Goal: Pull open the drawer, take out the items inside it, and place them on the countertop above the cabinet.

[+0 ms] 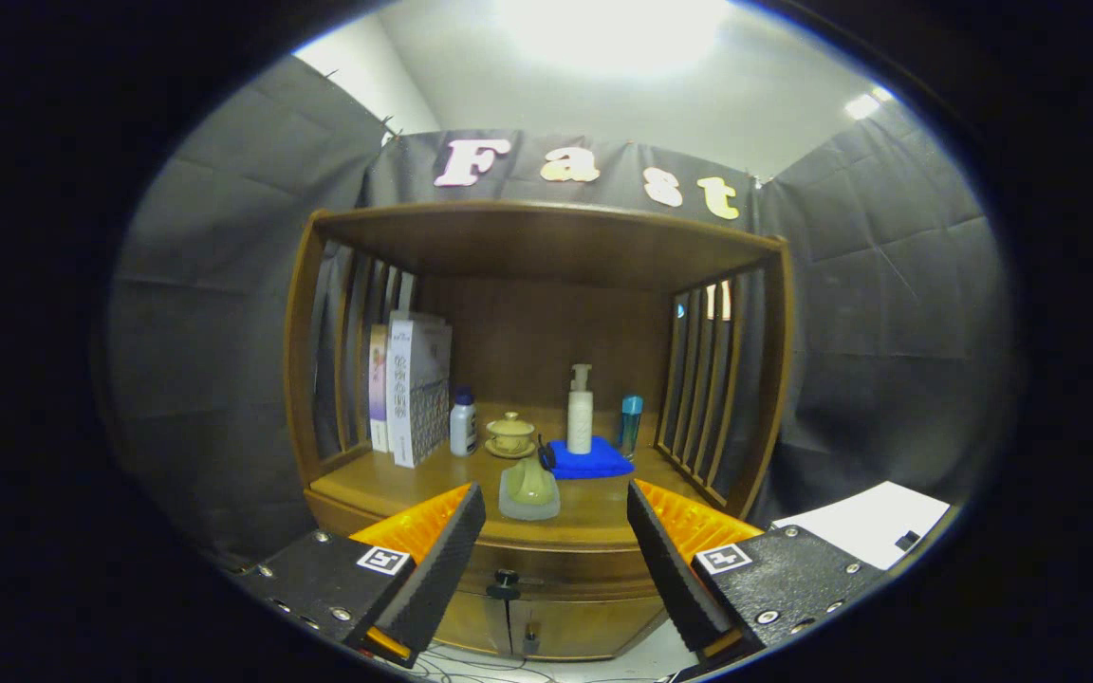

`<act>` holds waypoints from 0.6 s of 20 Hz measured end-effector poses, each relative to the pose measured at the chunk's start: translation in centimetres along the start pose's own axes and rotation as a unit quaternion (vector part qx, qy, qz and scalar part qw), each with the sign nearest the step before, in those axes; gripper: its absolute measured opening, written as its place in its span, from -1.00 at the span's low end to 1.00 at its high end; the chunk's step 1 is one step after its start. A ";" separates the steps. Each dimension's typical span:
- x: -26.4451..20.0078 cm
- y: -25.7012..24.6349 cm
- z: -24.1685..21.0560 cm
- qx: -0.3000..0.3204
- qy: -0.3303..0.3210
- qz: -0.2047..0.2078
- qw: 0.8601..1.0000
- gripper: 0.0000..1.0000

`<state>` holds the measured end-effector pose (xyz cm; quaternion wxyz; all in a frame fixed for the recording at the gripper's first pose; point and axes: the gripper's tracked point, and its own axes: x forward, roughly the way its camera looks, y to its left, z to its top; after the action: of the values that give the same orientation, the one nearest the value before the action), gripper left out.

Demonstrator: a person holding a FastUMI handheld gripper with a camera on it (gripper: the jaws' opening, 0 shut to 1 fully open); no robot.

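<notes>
Dark cloth walls surround a wooden cabinet [546,379] straight ahead of the gripper [556,512], whose jaws stand spread wide, holding nothing. Between them, lower down, sits the closed drawer [556,569] with its dark knob [507,579]. Just beyond the fingertips, on the countertop [385,484], rests a pale green item [529,489]; farther back stand a pump bottle [581,410] on a blue cloth [594,462], a lidded cup [510,433] and books [411,387]

Dark cloth booth walls [224,285], white ceiling [546,85] with bright light, wooden slatted-side cabinet [546,242], pale floor [641,659].
</notes>
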<state>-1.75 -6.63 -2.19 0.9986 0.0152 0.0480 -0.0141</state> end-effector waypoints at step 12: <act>-4.9 -1.0 3.9 -0.039 -0.034 -0.046 0.998 0.89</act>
<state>-6.32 -7.60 2.16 0.9978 -0.0268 0.0147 -0.0585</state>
